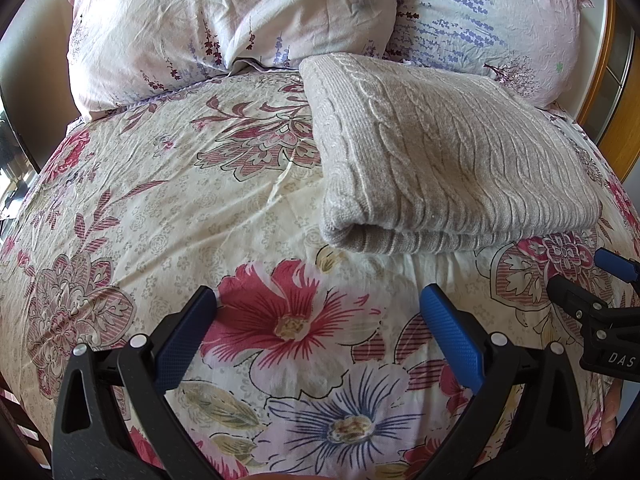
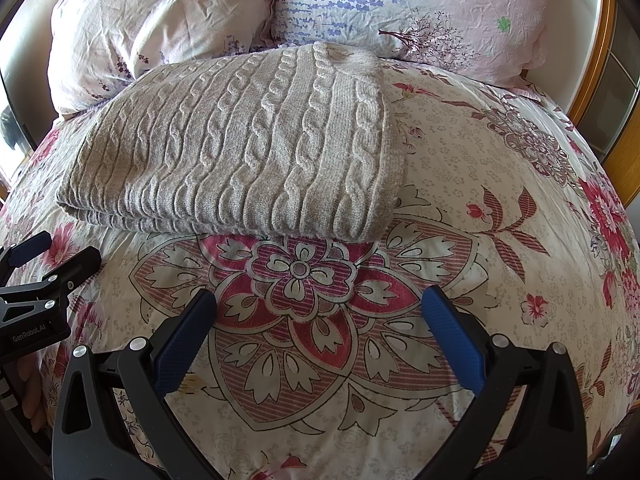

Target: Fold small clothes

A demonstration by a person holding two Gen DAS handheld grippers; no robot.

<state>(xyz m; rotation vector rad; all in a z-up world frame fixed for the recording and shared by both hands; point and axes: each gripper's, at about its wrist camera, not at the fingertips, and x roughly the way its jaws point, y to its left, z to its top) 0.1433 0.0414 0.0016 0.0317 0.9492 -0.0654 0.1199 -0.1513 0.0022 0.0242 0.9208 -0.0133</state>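
Note:
A beige cable-knit sweater [image 1: 440,152] lies folded into a thick rectangle on the floral bedspread [image 1: 160,208], its folded edge facing me. In the right wrist view the same sweater [image 2: 248,148] sits at upper left of centre. My left gripper [image 1: 320,300] hovers open over the bedspread, short of the sweater's near edge, with nothing between its blue pads. My right gripper [image 2: 320,300] is also open and empty, just in front of the sweater. Each gripper shows at the edge of the other's view: the right gripper [image 1: 592,280] and the left gripper [image 2: 44,256].
Two pale floral pillows [image 1: 224,20] [image 2: 420,8] lean at the head of the bed behind the sweater. A wooden frame [image 2: 608,92] runs along the right side. A hand [image 1: 608,420] holds the right gripper's body.

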